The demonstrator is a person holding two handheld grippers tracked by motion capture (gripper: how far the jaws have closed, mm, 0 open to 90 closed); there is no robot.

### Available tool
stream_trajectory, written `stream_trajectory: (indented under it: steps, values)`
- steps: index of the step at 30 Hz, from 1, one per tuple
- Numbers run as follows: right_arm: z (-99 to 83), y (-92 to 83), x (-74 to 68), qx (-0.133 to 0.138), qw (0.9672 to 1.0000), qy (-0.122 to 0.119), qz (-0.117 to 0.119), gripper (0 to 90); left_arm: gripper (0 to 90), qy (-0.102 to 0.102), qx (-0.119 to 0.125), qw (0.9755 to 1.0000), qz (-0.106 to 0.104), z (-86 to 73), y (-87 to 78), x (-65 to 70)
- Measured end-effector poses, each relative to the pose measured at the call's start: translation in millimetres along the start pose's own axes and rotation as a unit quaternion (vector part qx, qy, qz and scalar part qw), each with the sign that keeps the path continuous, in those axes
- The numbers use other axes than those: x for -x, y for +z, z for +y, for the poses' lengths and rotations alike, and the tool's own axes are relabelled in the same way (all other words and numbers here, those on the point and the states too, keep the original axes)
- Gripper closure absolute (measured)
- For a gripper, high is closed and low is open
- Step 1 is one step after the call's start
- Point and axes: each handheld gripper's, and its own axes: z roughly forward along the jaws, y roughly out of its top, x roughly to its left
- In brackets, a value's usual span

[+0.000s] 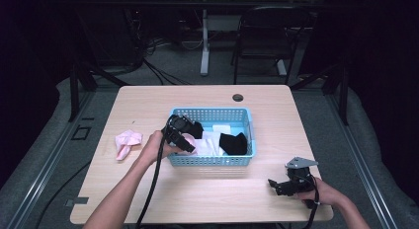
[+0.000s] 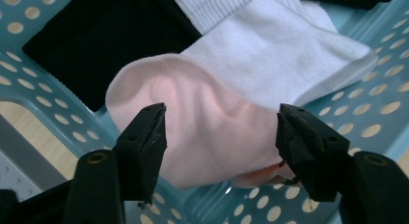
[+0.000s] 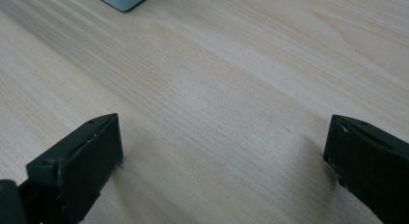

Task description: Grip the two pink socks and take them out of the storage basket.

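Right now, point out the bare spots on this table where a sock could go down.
Bare wood runs behind the basket, along the table's far edge, and in front between basket and right claw. The basket is crowded; a pink sock takes the spot left of it.

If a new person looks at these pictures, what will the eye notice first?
First, the blue perforated basket mid-table, holding black socks, white socks and a pink sock. The left gripper reaches into it, its jaws on either side of that pink sock. Another pink sock lies on the table left of the basket.
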Motion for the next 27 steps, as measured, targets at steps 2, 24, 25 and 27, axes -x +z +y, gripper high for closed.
stream_trajectory:
  steps: [2,24,25,27]
  values:
    - [0.0,0.0,0.0,0.000,1.0000,0.000,0.000,0.0,40.7,-0.001,-0.008,1.0000,0.001,0.5,1.6,0.6]
    - [0.0,0.0,-0.1,0.000,1.0000,-0.001,-0.001,0.0,70.3,-0.013,-0.060,0.9981,-0.005,4.1,21.0,-0.8]
    - [-0.1,0.1,-0.1,0.001,1.0000,0.000,-0.001,0.0,74.3,-0.012,-0.062,0.9980,-0.005,4.4,21.1,-0.4]
    - [0.0,0.0,-0.1,0.001,1.0000,-0.001,-0.001,0.0,82.4,-0.011,-0.061,0.9981,-0.004,4.5,21.4,-0.1]
